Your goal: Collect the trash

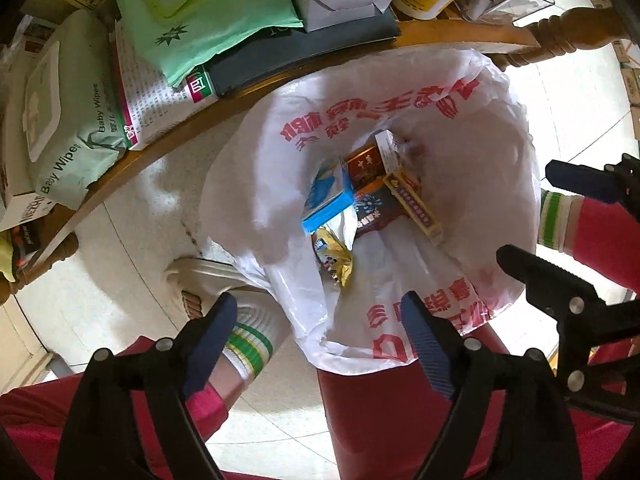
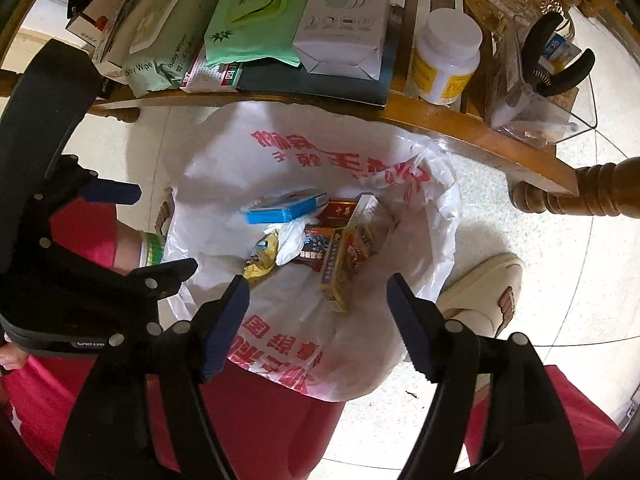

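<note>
A red bin (image 1: 380,408) lined with a white plastic bag (image 1: 472,152) with red print stands on the floor by the table; it also shows in the right wrist view (image 2: 280,412). Inside lie a blue box (image 1: 328,204), a red cigarette pack (image 1: 364,166), a yellow box (image 1: 416,208) and a yellow wrapper (image 1: 336,260). My left gripper (image 1: 320,340) is open and empty above the bin's near rim. My right gripper (image 2: 318,320) is open and empty above the same rim; the blue box (image 2: 284,210) and yellow box (image 2: 340,268) lie below it.
A wooden table (image 1: 168,140) holds baby wipes (image 1: 68,140), a green wipes pack (image 1: 200,20), white boxes (image 2: 348,20), a yellow-labelled bottle (image 2: 444,56) and pliers (image 2: 556,60). The person's slippered feet (image 1: 212,276) and red trousers flank the bin on the tiled floor.
</note>
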A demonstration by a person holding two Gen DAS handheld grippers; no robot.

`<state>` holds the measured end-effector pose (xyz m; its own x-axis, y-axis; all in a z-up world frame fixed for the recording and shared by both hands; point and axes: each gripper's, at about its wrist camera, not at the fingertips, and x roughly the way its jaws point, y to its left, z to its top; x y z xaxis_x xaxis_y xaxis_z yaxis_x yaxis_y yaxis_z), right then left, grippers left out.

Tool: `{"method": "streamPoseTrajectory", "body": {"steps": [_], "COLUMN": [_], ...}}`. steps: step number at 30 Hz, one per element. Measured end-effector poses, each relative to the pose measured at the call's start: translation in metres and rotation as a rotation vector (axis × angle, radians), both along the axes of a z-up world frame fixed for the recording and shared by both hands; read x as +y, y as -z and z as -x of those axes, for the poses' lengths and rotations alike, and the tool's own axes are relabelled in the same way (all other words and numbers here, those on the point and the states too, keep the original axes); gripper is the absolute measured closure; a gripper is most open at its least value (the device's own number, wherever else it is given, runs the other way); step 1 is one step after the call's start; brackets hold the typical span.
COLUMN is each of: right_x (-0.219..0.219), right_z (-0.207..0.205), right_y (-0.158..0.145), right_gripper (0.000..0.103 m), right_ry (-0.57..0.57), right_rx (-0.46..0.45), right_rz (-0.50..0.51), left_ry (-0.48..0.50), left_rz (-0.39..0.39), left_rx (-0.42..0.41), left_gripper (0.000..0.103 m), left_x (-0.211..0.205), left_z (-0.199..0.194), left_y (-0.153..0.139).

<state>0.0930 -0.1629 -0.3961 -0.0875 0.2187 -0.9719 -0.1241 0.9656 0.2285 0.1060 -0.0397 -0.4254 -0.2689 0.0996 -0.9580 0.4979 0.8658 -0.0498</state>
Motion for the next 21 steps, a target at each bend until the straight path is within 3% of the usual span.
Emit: {"method": "streamPoseTrajectory", "body": {"steps": [7,14,17,21], "right_x": [0.001,0.002,0.003,-0.001], "right_z": [0.001,0.009,0.013,0.02], "right_y": [-0.004,-0.01,-0.017,-0.03], "right_gripper": [0.032,0.023,0.022,0.022], "right_ry": [0.006,0.046,0.064,0.098], "right_rx": [-0.012,-0.007,-0.015,-0.032], "right_rz": [0.004,-0.015,-0.007,-0.026], "left_ry": [-0.023,-0.089,-0.081,-0.106], "left_rz": [-0.024,-0.041,-0.079,-0.066], "left_rx": [-0.003,-0.022,-0.093,-0.16], "left_gripper": [0.019,0.015,0.015,0.015], "left_x": [0.002,0.008,0.008,0.011], "left_z": [0.0,0.0,0.005,0.011], "left_y": [0.0,-0.005,-0.018,-0.04]}}
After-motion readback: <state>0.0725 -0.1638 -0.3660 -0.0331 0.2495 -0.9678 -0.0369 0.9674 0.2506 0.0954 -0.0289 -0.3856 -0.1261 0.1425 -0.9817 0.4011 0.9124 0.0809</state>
